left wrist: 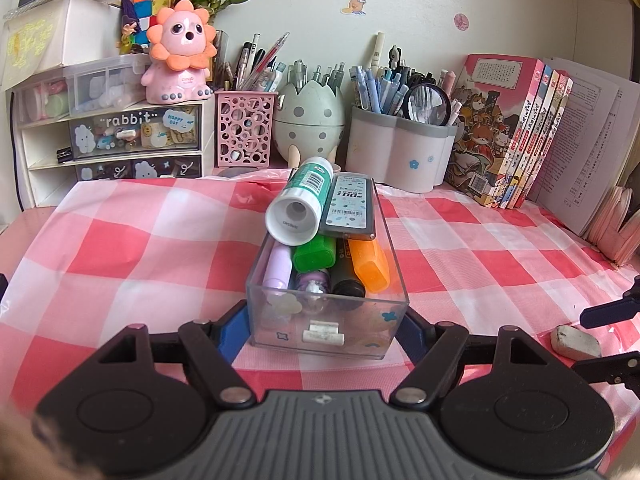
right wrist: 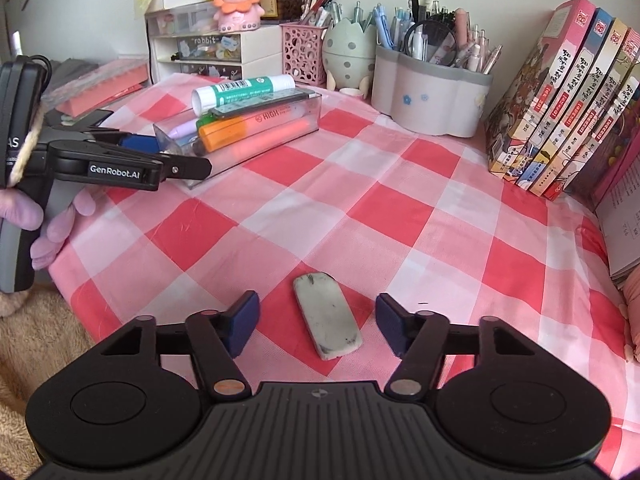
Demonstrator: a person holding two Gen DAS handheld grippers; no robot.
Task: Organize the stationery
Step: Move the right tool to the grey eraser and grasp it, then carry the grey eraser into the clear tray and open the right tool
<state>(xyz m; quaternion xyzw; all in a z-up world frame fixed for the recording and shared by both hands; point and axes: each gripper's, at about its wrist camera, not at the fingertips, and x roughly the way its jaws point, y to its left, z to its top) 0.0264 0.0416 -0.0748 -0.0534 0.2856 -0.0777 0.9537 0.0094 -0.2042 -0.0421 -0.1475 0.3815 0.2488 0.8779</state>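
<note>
Eraser point(right wrist: 327, 316) on checked cloth point(right wrist: 360, 208), apparently untouched between open right hand-held gripper point(right wrist: 318, 328).

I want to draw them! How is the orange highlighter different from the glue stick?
The orange highlighter lies down inside the clear plastic box; the white-and-green glue stick rests on top, sticking above the rim. The highlighter looks flatter, the glue stick round. Both are in the same box.

Eraser point(right wrist: 328, 316) on tablecloth point(right wrist: 400, 208), right of box point(left wrist: 326, 320); markers point(left wrist: 368, 264) inside box.
</note>
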